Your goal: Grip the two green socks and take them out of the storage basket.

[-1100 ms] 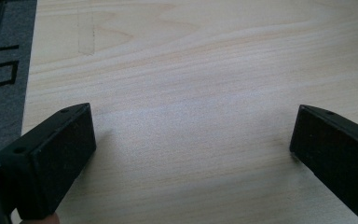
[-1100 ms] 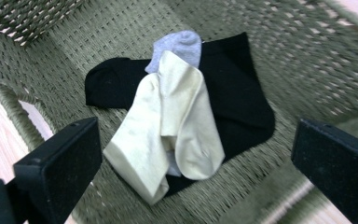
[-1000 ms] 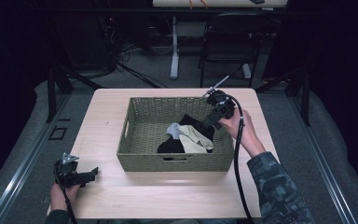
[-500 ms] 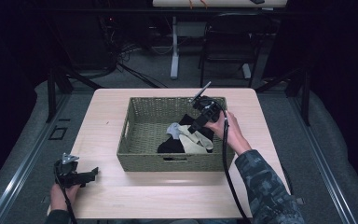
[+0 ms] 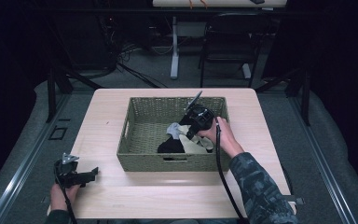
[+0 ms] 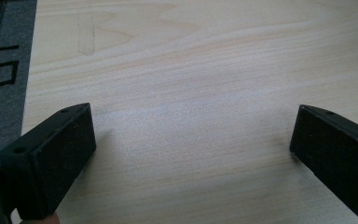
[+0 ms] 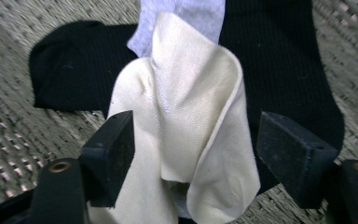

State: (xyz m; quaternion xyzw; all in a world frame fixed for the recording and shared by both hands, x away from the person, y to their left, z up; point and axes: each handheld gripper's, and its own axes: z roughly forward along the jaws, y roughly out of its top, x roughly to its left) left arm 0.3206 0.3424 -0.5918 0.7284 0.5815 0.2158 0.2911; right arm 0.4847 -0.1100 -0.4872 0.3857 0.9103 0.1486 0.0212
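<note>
A green woven basket (image 5: pixel 140 158) stands mid-table and holds a small pile of cloths: a cream cloth (image 7: pixel 186 116), a black one (image 7: pixel 70 65) and a pale grey one (image 7: pixel 186 14). My right gripper (image 7: pixel 196 154) is lowered into the basket, open, its jaws straddling a raised fold of the cream cloth without closing on it. From above, that right gripper (image 5: pixel 189 128) sits over the pile (image 5: pixel 186 140). My left gripper (image 5: pixel 91 174) rests at the table's front left corner; in its own view the left gripper (image 6: pixel 191 158) stands open over bare wood.
The light wooden table (image 5: pixel 107 112) has bare room left and right of the basket. The table's left edge and grey floor (image 6: pixel 0 56) lie close beside my left gripper. A chair (image 5: pixel 223 42) and a desk leg (image 5: pixel 174 46) stand beyond the far edge.
My right gripper has come down from above the basket's far right rim into the basket, left and toward me, onto the cloth pile. The left gripper has stayed put.
</note>
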